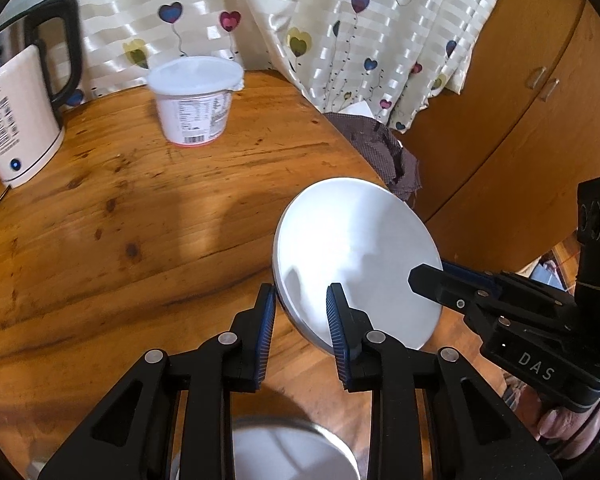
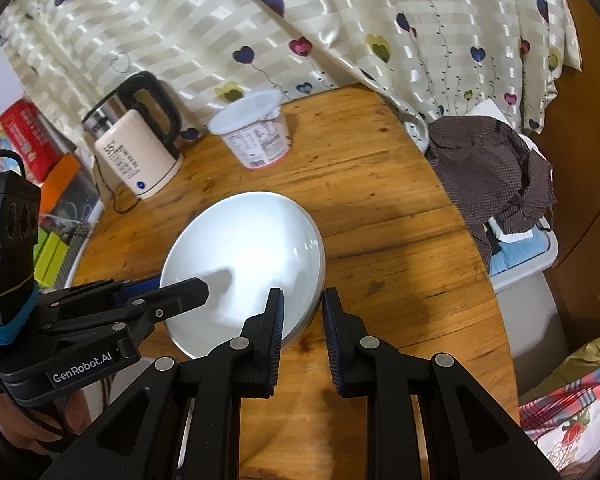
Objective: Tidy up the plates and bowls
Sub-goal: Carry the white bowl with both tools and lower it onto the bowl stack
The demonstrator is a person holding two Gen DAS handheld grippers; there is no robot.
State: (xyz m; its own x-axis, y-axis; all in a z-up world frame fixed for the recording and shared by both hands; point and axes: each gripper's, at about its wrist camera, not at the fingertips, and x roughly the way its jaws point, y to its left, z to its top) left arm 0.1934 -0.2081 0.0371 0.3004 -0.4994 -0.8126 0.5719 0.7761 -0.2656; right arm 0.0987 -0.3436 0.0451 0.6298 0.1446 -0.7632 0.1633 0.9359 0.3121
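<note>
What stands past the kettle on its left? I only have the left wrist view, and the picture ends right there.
Observer: The right wrist view shows a red box beyond the kettle, apparently off the edge of the wooden table, with orange and green boxes in front of it.
Operator: And the brown cloth at the table's far side, what is it lying on?
Observer: The brown cloth drapes over a grey bin that stands beside the table, and something light blue shows under the cloth.
</note>
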